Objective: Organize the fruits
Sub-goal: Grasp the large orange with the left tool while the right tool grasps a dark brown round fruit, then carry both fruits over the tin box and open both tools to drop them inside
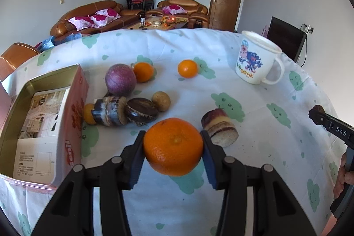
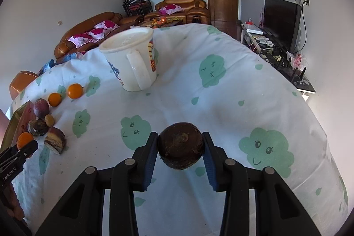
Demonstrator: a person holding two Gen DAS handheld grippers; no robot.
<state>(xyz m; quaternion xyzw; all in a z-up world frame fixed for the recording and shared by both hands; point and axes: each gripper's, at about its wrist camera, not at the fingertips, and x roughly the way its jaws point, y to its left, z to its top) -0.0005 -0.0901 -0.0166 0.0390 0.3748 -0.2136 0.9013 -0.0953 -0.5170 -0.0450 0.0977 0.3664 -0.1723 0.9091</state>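
My left gripper (image 1: 172, 135) is shut on a large orange (image 1: 173, 146), its pads pressing both sides, just above the cloud-print tablecloth (image 1: 276, 147). My right gripper (image 2: 180, 136) is shut on a dark brown round fruit (image 2: 180, 145), and its tip also shows at the right edge of the left wrist view. Left of the orange stands an open gold-lined tin box (image 1: 44, 85). Behind it lie a purple fruit (image 1: 120, 79), two small oranges (image 1: 143, 71) (image 1: 187, 68), a tan round fruit (image 1: 161, 101), a dark chestnut-like fruit (image 1: 142, 111) and cut cane pieces (image 1: 108, 111) (image 1: 219, 127).
A white printed mug (image 1: 254, 61) stands at the back right of the table. A hand (image 1: 344, 176) holds the right tool at the table's right edge. Sofas, a door and a television lie beyond the table.
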